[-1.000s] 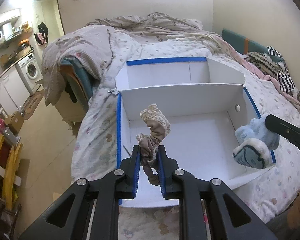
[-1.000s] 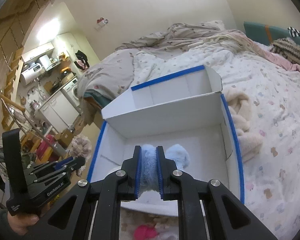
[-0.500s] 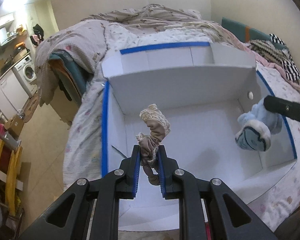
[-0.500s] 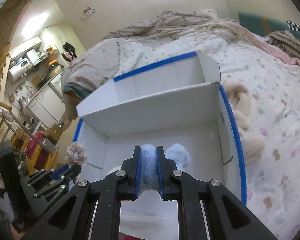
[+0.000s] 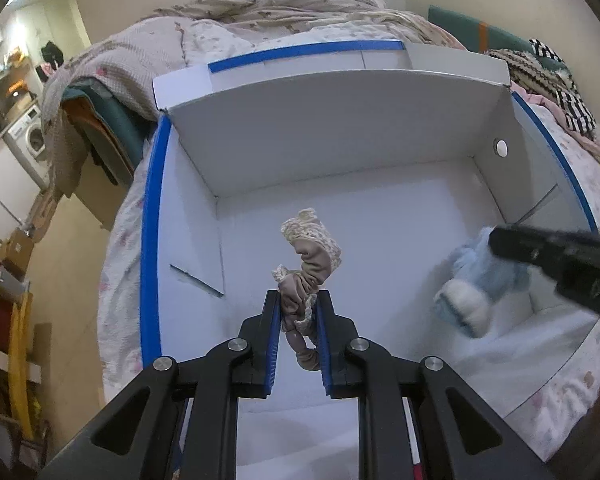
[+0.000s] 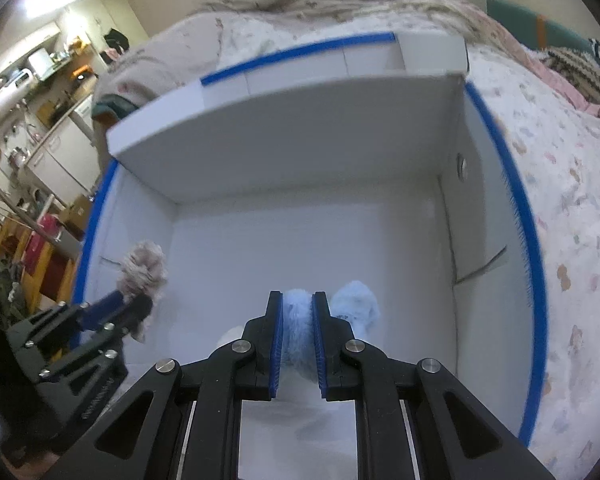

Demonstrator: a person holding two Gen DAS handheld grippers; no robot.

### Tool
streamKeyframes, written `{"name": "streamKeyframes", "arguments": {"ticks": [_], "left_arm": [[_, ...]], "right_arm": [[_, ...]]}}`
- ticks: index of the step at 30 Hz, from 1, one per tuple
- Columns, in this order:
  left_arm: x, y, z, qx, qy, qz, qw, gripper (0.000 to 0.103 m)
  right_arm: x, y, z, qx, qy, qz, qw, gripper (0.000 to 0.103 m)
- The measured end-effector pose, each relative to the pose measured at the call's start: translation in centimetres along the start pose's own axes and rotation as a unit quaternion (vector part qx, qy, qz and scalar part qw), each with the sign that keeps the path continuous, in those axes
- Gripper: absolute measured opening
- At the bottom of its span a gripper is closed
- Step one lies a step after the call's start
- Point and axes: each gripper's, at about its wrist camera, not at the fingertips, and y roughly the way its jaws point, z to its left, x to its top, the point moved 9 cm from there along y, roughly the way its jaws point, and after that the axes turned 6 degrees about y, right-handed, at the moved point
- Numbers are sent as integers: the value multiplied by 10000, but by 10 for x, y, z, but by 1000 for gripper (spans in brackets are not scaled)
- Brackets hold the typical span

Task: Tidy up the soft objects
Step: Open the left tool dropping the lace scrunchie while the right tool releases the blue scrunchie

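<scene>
Both grippers have come forward over the white box (image 5: 380,184) since a second ago, so its blue-edged walls now fill each view. From the left wrist, the left gripper (image 5: 299,304) pinches a beige lace-trimmed scrunchie (image 5: 310,258) that stands up toward 12 o'clock above the box floor. At 3 o'clock the right gripper (image 6: 297,308) is clamped on a light blue fuzzy sock (image 5: 476,284), held inside the box near its right wall on the floral bedspread (image 6: 568,184).
</scene>
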Motion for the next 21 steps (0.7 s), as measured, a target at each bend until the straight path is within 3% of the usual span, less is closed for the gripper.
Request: {"name": "streamKeyframes", "arguments": {"ticks": [9, 14, 17, 18, 20, 21], "left_arm": [[-5, 11, 0, -146, -268, 237, 9993, 17], [-7, 11, 1, -129, -298, 250, 9992, 22], [-5, 8, 1, -123, -293, 214, 9993, 35], [-4, 7, 1, -100, -286, 194, 9994, 43], [-4, 3, 2, -78, -316, 136, 9994, 48], [-3, 1, 2, -86, -338, 96, 9993, 50]], "right_arm": [[-5, 2, -3, -52, 53, 61, 10000, 16], [-4, 2, -8, -62, 176, 70, 9998, 16], [-2, 1, -9, -42, 260, 62, 9996, 16], [-2, 1, -10, -24, 302, 59, 9995, 17], [-1, -1, -10, 42, 379, 40, 9993, 21], [0, -2, -10, 69, 404, 3, 9992, 28]]}}
